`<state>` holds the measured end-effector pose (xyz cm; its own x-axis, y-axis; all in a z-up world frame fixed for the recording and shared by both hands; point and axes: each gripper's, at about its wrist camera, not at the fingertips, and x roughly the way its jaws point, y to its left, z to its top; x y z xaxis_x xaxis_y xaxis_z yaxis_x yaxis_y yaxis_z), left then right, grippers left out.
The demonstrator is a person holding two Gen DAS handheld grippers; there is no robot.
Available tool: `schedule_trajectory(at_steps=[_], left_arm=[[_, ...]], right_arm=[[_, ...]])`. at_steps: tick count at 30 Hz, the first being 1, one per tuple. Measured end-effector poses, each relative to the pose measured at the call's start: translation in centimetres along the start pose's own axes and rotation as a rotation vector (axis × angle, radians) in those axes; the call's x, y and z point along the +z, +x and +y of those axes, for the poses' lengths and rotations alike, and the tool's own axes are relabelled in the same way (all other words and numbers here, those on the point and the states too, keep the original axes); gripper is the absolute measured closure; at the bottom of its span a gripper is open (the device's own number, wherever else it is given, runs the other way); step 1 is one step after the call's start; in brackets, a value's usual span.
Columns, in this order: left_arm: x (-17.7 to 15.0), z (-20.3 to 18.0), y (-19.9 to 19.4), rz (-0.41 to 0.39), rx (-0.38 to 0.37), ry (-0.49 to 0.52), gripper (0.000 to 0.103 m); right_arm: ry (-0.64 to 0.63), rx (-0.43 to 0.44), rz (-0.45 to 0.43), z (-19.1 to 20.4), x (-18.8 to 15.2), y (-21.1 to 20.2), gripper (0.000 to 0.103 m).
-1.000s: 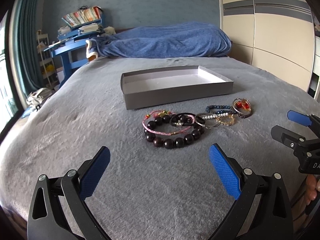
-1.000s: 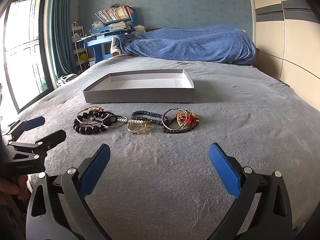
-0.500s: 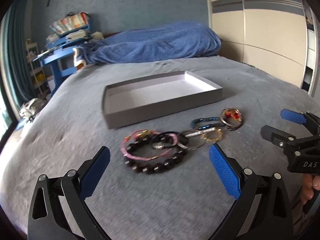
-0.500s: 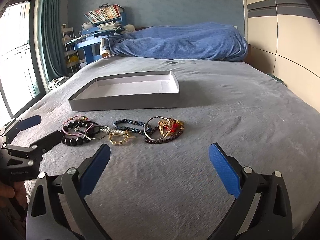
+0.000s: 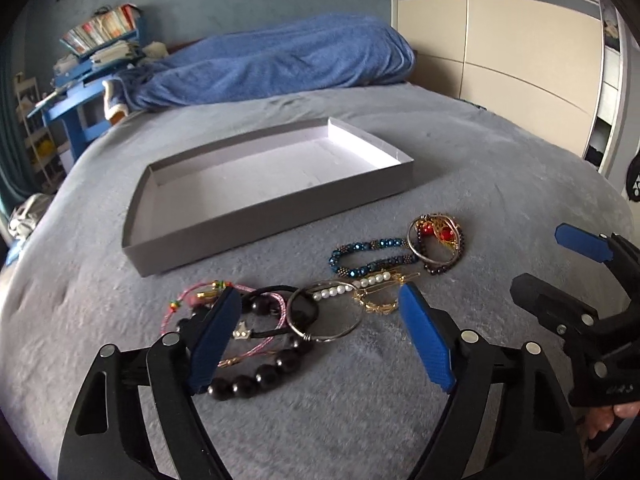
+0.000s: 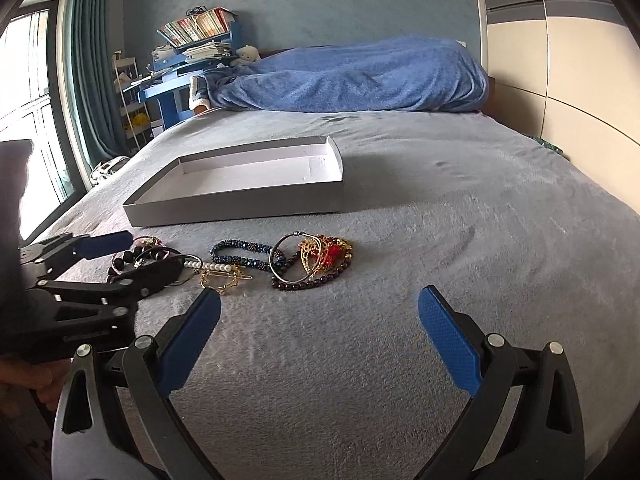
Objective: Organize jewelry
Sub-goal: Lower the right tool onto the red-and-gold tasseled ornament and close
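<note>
The left hand-held gripper point(image 5: 320, 340), jaws spread, is hovering just short of the black bead bracelet point(image 5: 256, 376); the right hand-held gripper point(image 6: 320, 320), also spread, is farther off.

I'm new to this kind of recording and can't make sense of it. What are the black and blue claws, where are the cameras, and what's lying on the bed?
No robot here: a person holds a two-finger gripper in each hand, each carrying a fisheye camera looking along its fingers. One picture looks out over the left gripper, the other over the right gripper. Both are open and hold nothing. On the grey bedspread lies an empty grey tray. In front of it is a row of jewelry: a dark bead bracelet, a silver bangle, a blue beaded bracelet and a red and gold piece.
</note>
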<state>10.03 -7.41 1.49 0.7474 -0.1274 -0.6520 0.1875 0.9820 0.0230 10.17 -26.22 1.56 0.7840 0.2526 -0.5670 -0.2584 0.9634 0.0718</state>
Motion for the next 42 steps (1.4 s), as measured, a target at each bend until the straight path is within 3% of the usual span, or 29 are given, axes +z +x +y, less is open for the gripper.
schedule_trajectory(at_steps=[4, 7, 9, 11, 14, 21, 27, 32, 38, 41, 42], left_arm=[[0.3, -0.1, 1.3, 0.055, 0.001, 0.002, 0.034], [-0.2, 0.2, 2.3, 0.103, -0.007, 0.007, 0.053], [-0.3, 0.2, 2.3, 0.098, -0.009, 0.009, 0.054], [-0.4, 0.5, 2.1, 0.095, -0.003, 0.000, 0.075], [-0.5, 1.3, 1.5, 0.081, -0.019, -0.031, 0.080], [-1.0, 2.5, 0.8, 0.071, -0.060, -0.063, 0.079], [-1.0, 2.8, 0.6, 0.044, -0.069, -0.081, 0.057], [-1.8, 2.7, 0.1, 0.012, -0.074, -0.087, 0.047], [-2.3, 2.7, -0.5, -0.024, -0.071, -0.086, 0.046], [-2.3, 2.6, -0.5, -0.027, -0.072, -0.086, 0.046], [-2.3, 2.6, -0.5, -0.027, -0.071, -0.087, 0.046]], right_arm=[[0.004, 0.001, 0.001, 0.0, 0.1, 0.1, 0.005], [0.009, 0.003, 0.003, -0.1, 0.2, 0.2, 0.005], [0.011, 0.004, 0.006, -0.1, 0.2, 0.3, 0.005], [0.014, 0.005, 0.011, -0.2, 0.3, 0.4, 0.005], [0.015, 0.007, 0.016, -0.2, 0.2, 0.6, 0.005], [-0.003, 0.013, 0.035, 0.0, 0.9, 1.8, 0.005], [-0.023, 0.022, 0.058, 0.1, 2.4, 3.9, 0.005], [-0.059, 0.017, 0.085, 0.4, 3.4, 5.8, 0.005], [-0.154, -0.024, 0.114, 2.3, 3.6, 7.5, 0.006], [-0.196, -0.064, 0.152, 3.1, 3.5, 8.6, 0.017], [-0.199, -0.071, 0.164, 3.1, 3.5, 8.9, 0.026]])
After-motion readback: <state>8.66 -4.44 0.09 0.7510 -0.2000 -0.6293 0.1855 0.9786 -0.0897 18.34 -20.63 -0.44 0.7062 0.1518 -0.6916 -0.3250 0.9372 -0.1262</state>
